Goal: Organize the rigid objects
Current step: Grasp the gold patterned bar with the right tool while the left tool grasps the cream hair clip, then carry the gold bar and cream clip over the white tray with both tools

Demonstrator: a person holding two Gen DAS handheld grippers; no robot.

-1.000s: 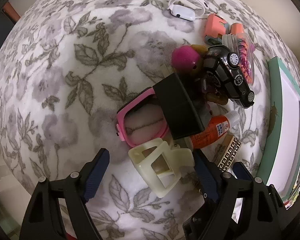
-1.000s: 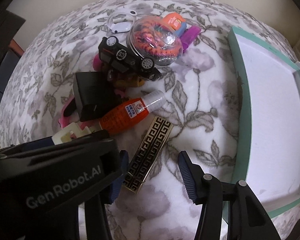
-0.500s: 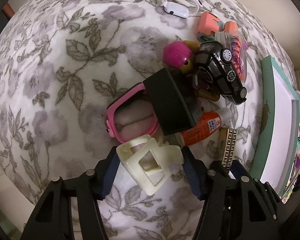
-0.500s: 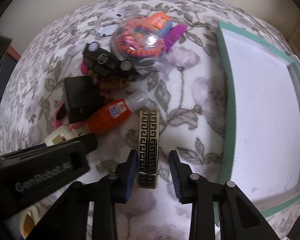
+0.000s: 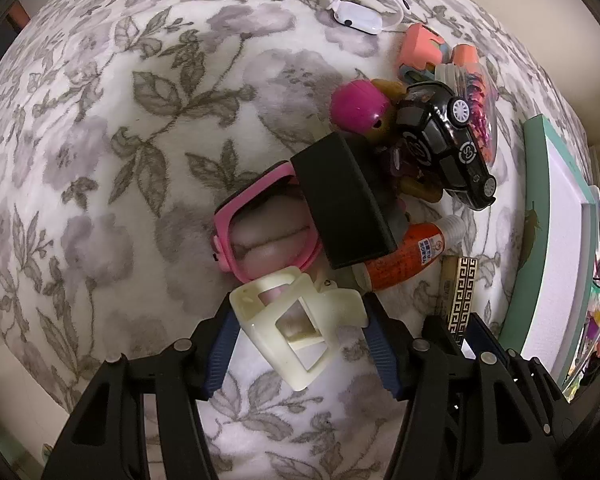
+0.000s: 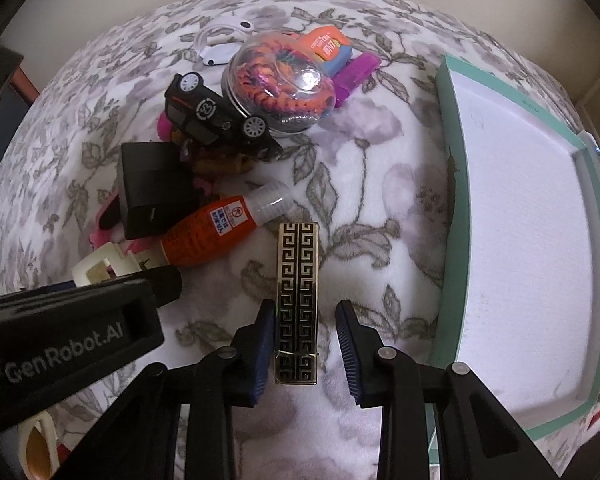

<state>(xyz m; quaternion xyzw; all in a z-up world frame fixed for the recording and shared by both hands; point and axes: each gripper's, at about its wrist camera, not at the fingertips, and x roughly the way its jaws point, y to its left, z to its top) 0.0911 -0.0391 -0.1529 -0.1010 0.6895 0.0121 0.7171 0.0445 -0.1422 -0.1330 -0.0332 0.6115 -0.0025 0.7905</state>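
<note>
Left hand-held gripper [image 5: 298, 338]: blue-padded fingers [image 5: 220, 350] straddle the cream plastic claw hair clip [image 5: 296, 320], both pads right at its sides; contact looks made but can't confirm a firm clamp. Clip lies on the floral grey-and-white plush blanket [image 5: 120, 140], its top edge overlapping the pink square plastic frame [image 5: 236, 216].

Right hand-held gripper [image 6: 306, 346]: jaws narrow-open around the lower end of the gold-and-black Greek-key patterned rectangular bar [image 6: 298, 300]. Left pad touching or just beside the bar, right pad clearly apart. Bar lies flat on the blanket, lengthwise between the fingers.

Pile behind: black rectangular box [image 6: 148, 188] resting over the pink frame, orange glue bottle with clear cap [image 6: 220, 232] just beside the bar's far end, black toy car [image 6: 216, 118] tilted against a clear domed container of orange and pink coils [image 6: 284, 84]. White-lined shallow tray with teal rim [image 6: 450, 200] sits right of the bar, near but apart.
</note>
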